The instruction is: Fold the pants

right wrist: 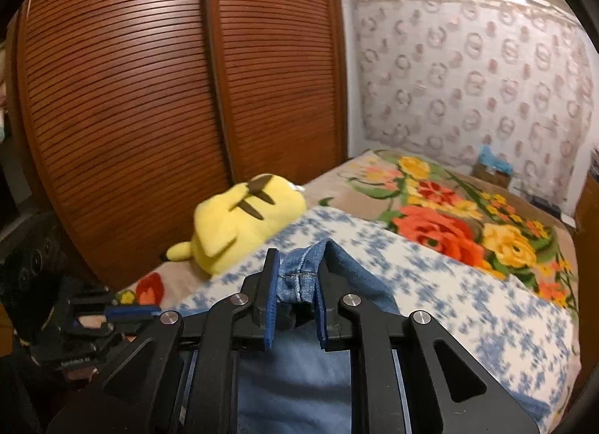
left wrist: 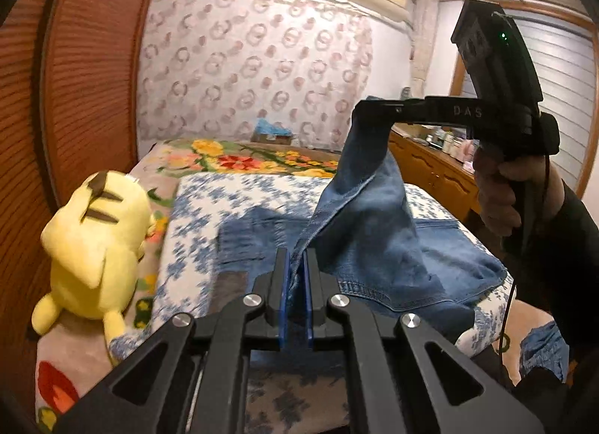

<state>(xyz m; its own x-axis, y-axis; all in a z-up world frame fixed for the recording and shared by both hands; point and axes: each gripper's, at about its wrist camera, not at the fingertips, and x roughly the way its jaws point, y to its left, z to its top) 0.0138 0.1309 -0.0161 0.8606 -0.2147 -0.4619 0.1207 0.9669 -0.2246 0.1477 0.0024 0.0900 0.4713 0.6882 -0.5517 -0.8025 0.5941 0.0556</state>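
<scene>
Blue jeans point(left wrist: 378, 231) lie on a bed, lifted at two points into a tent shape. My left gripper point(left wrist: 297, 258) is shut on a thin denim edge near the front of the bed. My right gripper point(left wrist: 365, 108) shows in the left wrist view at upper right, a hand on its handle, clamping the raised end of the jeans. In the right wrist view the right gripper point(right wrist: 299, 265) is shut on a bunched hem of the jeans point(right wrist: 303, 276), and denim hangs below it. The left gripper point(right wrist: 131, 310) appears low at the left there.
A yellow plush toy point(left wrist: 97, 246) lies on the bed's left side beside a brown slatted wardrobe point(right wrist: 149, 89). A blue-and-white flowered sheet point(left wrist: 232, 202) covers the bed over a bright floral blanket point(right wrist: 468, 231). A wooden dresser point(left wrist: 438, 172) stands at the right.
</scene>
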